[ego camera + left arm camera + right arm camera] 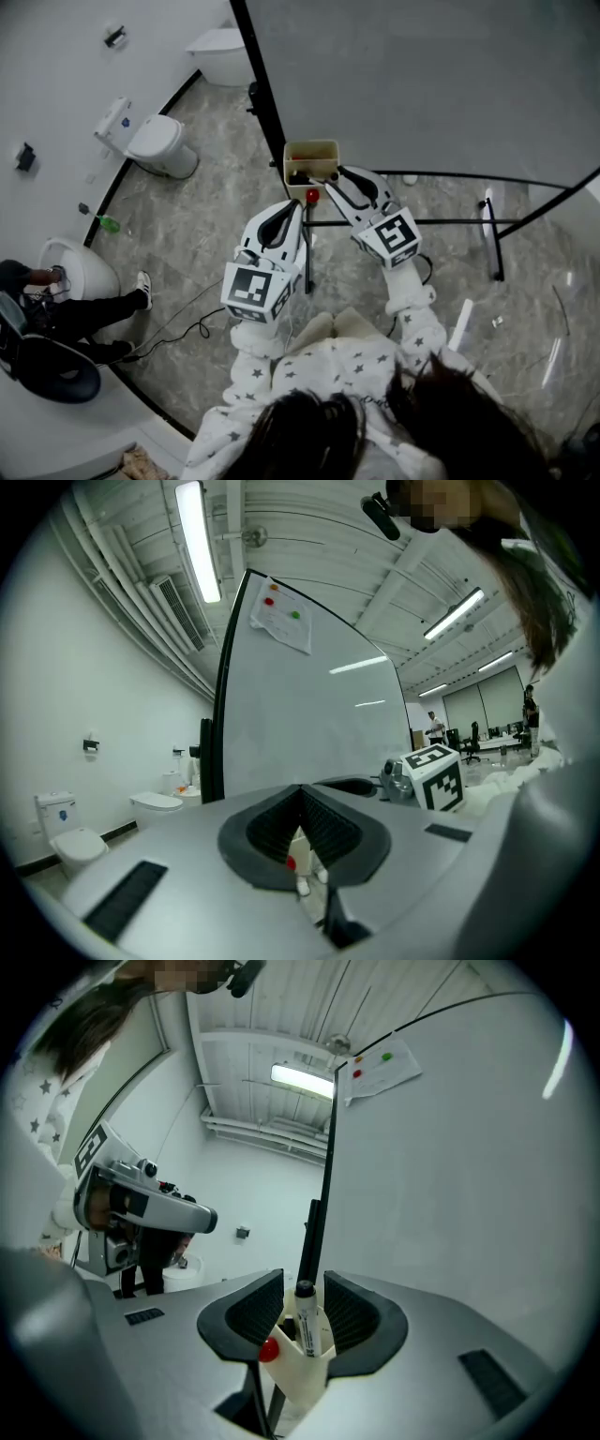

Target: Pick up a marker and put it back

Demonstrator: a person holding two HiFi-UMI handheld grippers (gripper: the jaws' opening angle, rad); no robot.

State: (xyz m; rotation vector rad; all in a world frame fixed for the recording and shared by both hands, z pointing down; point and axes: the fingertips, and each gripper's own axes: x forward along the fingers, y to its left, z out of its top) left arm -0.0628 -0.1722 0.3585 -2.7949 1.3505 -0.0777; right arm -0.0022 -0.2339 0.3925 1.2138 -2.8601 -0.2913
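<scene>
At the lower corner of the whiteboard (422, 84), a beige holder (323, 148) is fixed to the frame, and the marker (307, 1327) is stood upright in it, black cap uppermost. The right gripper (336, 180) is set over the holder with its jaws narrowly apart, one on each side of the marker. A thin gap is seen on both sides, so nothing is gripped yet. The left gripper (302, 799) is held just beside it, its jaws drawn together at the tips with nothing between them.

Several faults could be expected from here. If the jaws were closed off centre, the marker would be pushed against the holder's wall and tilted. If only the cap were caught, it might be pulled off and the body left behind. A slanted lift could drag the holder itself, and its red knob (269, 1351) lies close to the left-hand jaw.

The gaps beside the marker are shown only in the right gripper view; in the head view the marker is barely made out. Only the head view gives the holder's place on the frame and both grippers at once, along with a seated person (56, 309) well apart
</scene>
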